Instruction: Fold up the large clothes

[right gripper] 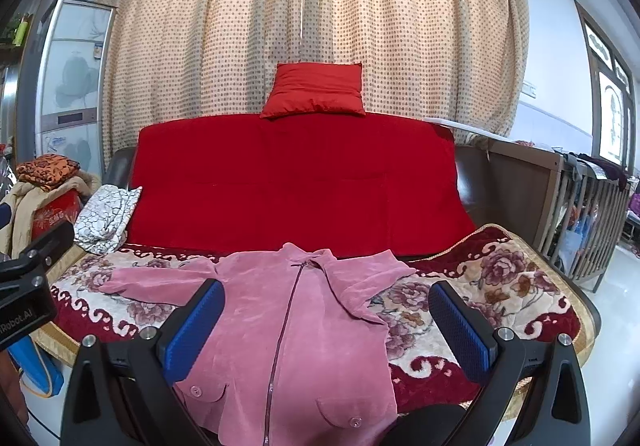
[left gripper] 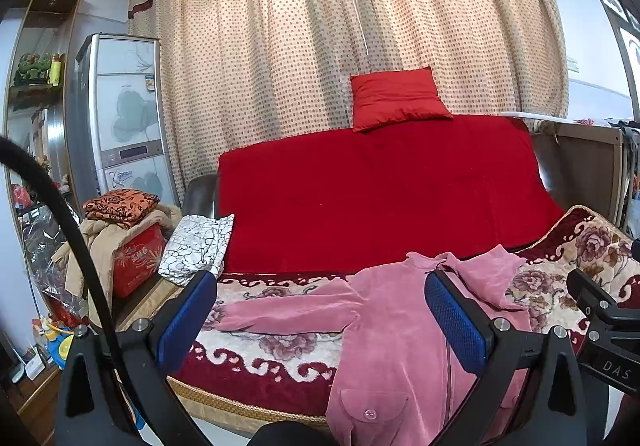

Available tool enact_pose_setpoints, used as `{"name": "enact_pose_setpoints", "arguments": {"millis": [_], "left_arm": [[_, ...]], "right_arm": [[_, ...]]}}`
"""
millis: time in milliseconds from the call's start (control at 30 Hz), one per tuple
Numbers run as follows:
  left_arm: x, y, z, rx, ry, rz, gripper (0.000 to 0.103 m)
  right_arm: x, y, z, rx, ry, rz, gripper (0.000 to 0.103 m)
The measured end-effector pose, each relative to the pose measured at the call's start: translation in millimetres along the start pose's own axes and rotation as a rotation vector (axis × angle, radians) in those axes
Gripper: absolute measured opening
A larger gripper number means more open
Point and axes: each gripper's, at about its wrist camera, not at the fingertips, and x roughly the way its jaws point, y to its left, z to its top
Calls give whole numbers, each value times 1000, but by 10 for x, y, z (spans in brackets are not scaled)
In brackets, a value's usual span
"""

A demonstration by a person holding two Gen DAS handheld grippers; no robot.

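A pink zip-up jacket (right gripper: 296,334) lies flat and front-up on the sofa seat's floral red-and-cream blanket (right gripper: 500,286), collar toward the backrest, both sleeves spread out sideways. In the left wrist view the same pink jacket (left gripper: 392,342) sits right of centre, its left sleeve stretched toward the left. My left gripper (left gripper: 320,310) is open, held above the seat's front edge with nothing between its blue pads. My right gripper (right gripper: 326,314) is also open, hovering over the jacket's chest without touching it.
A red throw (right gripper: 296,182) covers the backrest, with a red cushion (right gripper: 316,90) on top. A white patterned cloth (right gripper: 106,218) lies at the seat's left end. Left of the sofa a red box (left gripper: 138,258) is piled with clothes. A wooden crib (right gripper: 580,206) stands at right.
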Motion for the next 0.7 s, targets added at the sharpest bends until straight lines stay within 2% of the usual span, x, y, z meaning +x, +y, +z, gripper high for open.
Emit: {"name": "enact_pose_setpoints", "arguments": {"millis": [700], "left_arm": [[170,-70,-56,8,30,-12,103]], "right_arm": [[122,-40,-11,-5,23,-10,103]]}}
